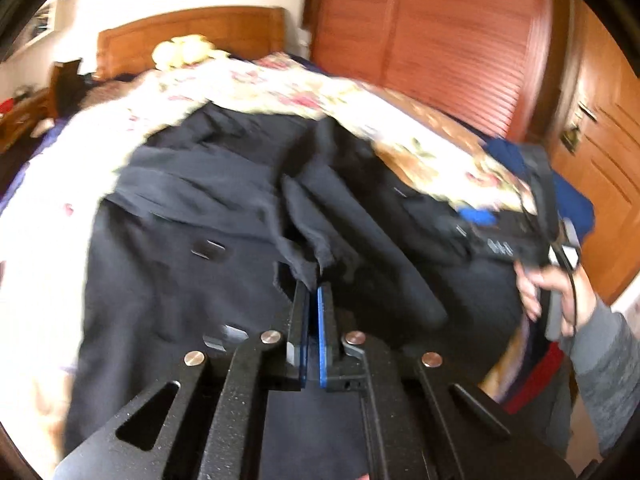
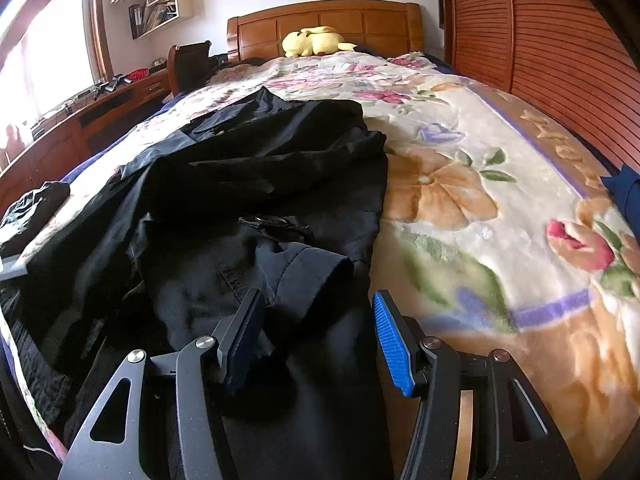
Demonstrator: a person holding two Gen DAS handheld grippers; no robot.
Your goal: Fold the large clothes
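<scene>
A large black coat (image 1: 168,280) with buttons lies spread on the floral bed; it also shows in the right wrist view (image 2: 260,184). My left gripper (image 1: 314,292) is shut on a fold of the coat's black fabric (image 1: 308,268) near its middle and holds it slightly raised. My right gripper (image 2: 316,312) is open, its blue pads on either side of a sleeve cuff (image 2: 316,272) at the coat's near edge without clamping it. The right gripper also shows in the left wrist view (image 1: 480,220), held by a hand at the coat's right side.
A floral blanket (image 2: 480,200) covers the bed. A yellow plush toy (image 2: 316,42) lies by the wooden headboard. A slatted wooden wardrobe (image 2: 540,52) stands right of the bed, a desk (image 2: 80,120) left. A dark blue garment (image 2: 624,200) lies at the bed's right edge.
</scene>
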